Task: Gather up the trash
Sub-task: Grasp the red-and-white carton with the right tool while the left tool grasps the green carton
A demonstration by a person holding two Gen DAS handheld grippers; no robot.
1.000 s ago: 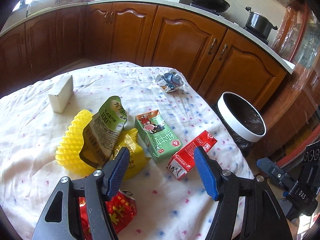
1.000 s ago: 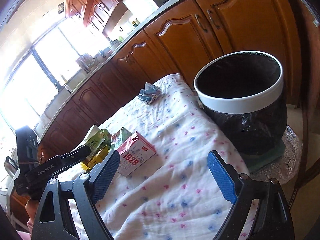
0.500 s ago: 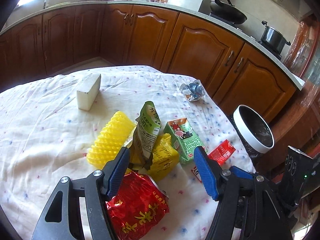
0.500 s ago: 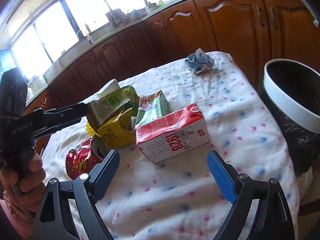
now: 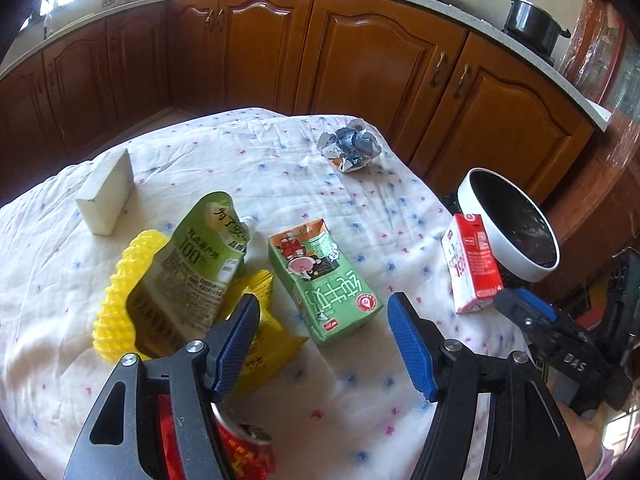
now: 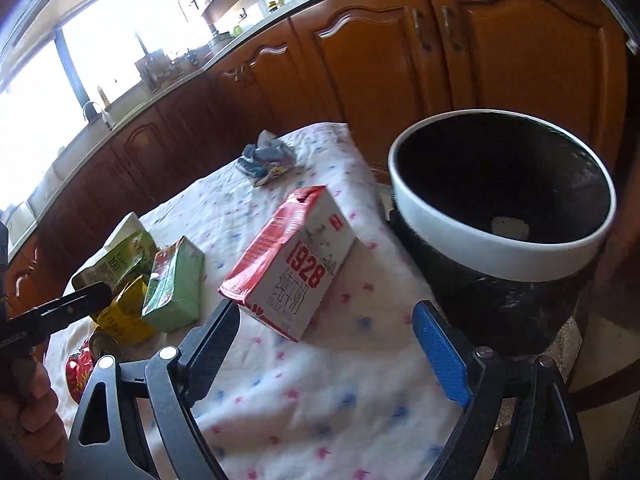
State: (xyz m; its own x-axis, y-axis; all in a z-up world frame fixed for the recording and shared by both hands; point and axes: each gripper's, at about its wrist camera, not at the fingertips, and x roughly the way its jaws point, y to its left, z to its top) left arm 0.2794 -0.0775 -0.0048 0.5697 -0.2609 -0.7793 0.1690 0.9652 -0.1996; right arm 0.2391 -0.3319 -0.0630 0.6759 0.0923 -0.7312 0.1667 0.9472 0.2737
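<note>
Trash lies on a table with a flowered white cloth point(image 5: 280, 176). My left gripper point(image 5: 322, 322) hangs open just short of the green milk carton point(image 5: 324, 280), nothing between its pads. Left of it are a green pouch point(image 5: 192, 264), a yellow packet point(image 5: 260, 344), yellow foam netting point(image 5: 120, 296) and a red wrapper point(image 5: 240, 452). My right gripper point(image 6: 326, 330) is open too, just before the red-and-white carton point(image 6: 296, 264) marked 1928. That red-and-white carton point(image 5: 472, 264) lies near the table's right edge. The white-rimmed bin point(image 6: 504, 208) with a black liner stands beside the table.
A crumpled blue-and-white wrapper point(image 5: 350, 148) lies at the far edge and a white block point(image 5: 106, 196) stands at the left. Brown kitchen cabinets point(image 5: 360, 64) run behind, with a pot point(image 5: 528, 20) on the counter. The bin point(image 5: 508, 224) holds a pale scrap.
Both grippers swung away and back over the table and sit lower and nearer the cartons. The right view turned back toward the bin. Neither gripper's jaws changed visibly.
</note>
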